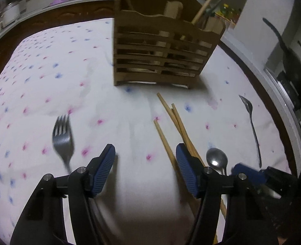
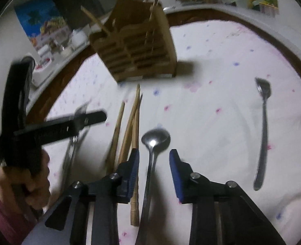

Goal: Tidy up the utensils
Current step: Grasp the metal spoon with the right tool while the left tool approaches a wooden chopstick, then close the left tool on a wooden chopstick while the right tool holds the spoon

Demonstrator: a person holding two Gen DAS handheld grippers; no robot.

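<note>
Right gripper (image 2: pixel 154 171) sits lowest and nearest, jaws spread, blue pads straddling the handle of the round-bowl spoon (image 2: pixel 155 140) without touching it; spoon's long axis runs straight along the fingers, bowl pointing away toward the holder, so a plain close should catch the handle. Just left of that pad lie the loose wooden chopsticks (image 2: pixel 130 126), roughly parallel to the spoon, fanned slightly, one pad edge close over them — risk of pinching a stick too, I judge. Left gripper (image 1: pixel 145 169) is also spread and holds nothing, hovering over bare flowered tablecloth (image 1: pixel 48 71) between the fork (image 1: pixel 62 136) on its left and the chopsticks on its right; nothing lined up between its pads. Well to the right, a second long-handled utensil (image 2: pixel 262 134) lies alone, handle parallel to the spoon, head end too blurred to name. Farthest: the slatted wooden utensil holder (image 1: pixel 160 51), upright, already carrying a few sticks. Right hand is clearly nearer the spoon; the holder lies straight ahead of it.
</note>
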